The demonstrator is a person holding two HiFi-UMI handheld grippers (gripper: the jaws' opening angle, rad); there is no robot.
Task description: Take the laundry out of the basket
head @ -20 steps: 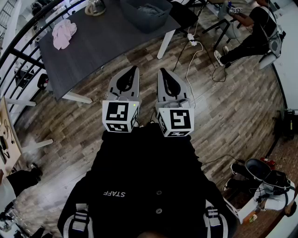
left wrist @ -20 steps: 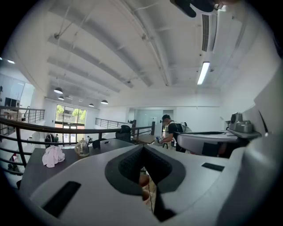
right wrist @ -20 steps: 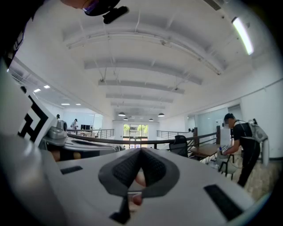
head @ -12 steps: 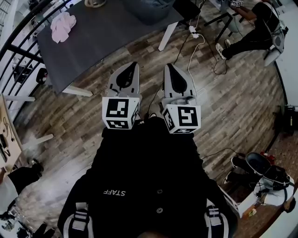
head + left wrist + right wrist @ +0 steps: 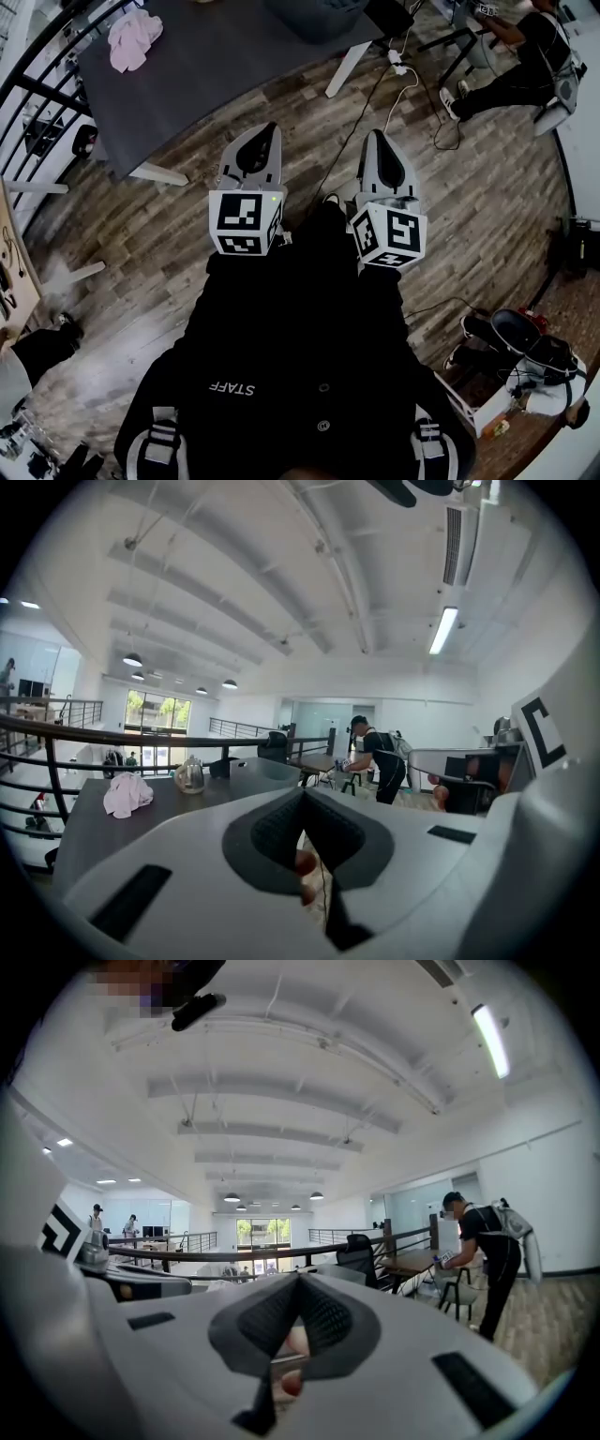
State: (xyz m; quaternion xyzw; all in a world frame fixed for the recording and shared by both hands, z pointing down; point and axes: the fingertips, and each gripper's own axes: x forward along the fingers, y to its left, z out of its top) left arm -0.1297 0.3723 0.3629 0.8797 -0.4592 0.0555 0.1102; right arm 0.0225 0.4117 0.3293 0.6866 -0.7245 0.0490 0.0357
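Observation:
A dark grey laundry basket stands on the dark grey table at the top of the head view, cut off by the frame edge. A pink garment lies on the table's far left corner. My left gripper and right gripper hang side by side over the wood floor, short of the table. Both are shut with nothing between the jaws. The left gripper view shows its closed tips, the pink garment and the basket beyond. The right gripper's tips meet too.
A metal kettle stands on the table beside the garment. A railing runs along the left. Cables and a power strip lie on the floor by the table leg. A person sits at the top right. Bags lie at the lower right.
My right gripper has moved right, away from the left one, so the two stand farther apart. The table and basket have slid up toward the frame's top edge.

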